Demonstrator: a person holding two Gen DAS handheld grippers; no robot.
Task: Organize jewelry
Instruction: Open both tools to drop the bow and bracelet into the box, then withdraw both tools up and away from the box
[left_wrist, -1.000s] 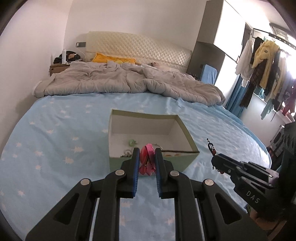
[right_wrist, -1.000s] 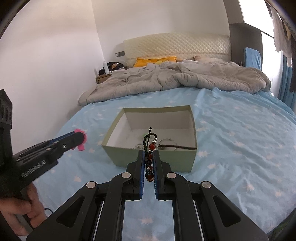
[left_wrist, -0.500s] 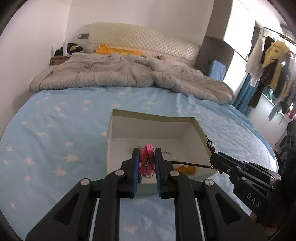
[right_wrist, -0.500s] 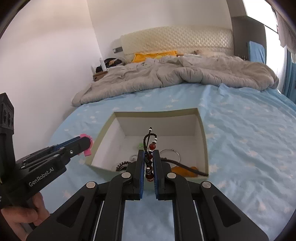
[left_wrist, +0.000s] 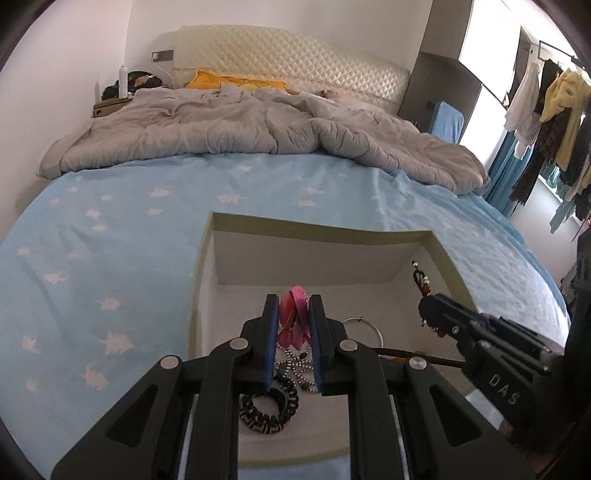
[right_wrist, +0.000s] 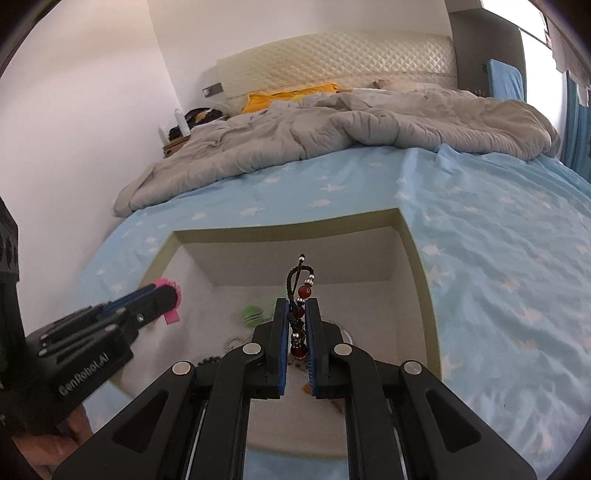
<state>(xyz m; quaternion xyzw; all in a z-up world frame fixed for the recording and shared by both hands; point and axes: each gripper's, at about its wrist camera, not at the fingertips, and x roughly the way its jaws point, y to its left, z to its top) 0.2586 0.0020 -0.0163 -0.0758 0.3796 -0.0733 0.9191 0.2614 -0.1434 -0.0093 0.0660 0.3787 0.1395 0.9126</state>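
An open green box (left_wrist: 317, 236) with a pale inside stands on the blue star-print bed; it also shows in the right wrist view (right_wrist: 421, 258). My left gripper (left_wrist: 293, 306) is shut on a pink ribbon piece (left_wrist: 293, 314) and hangs over the box's inside. My right gripper (right_wrist: 297, 310) is shut on a dark bead bracelet (right_wrist: 301, 291) with red beads, also over the box. In the box lie a black patterned hair tie (left_wrist: 267, 408), a bead chain (left_wrist: 295, 369), a silver bangle (left_wrist: 364, 326) and a green piece (right_wrist: 251, 314).
A rumpled grey duvet (left_wrist: 240, 125) covers the far half of the bed, with a yellow pillow (left_wrist: 236, 81) and padded headboard behind. A nightstand (left_wrist: 110, 105) stands at the far left. Clothes (left_wrist: 554, 107) hang at the right.
Both grippers have moved forward and over the box with their pieces still held. The box now fills the lower middle of both views.
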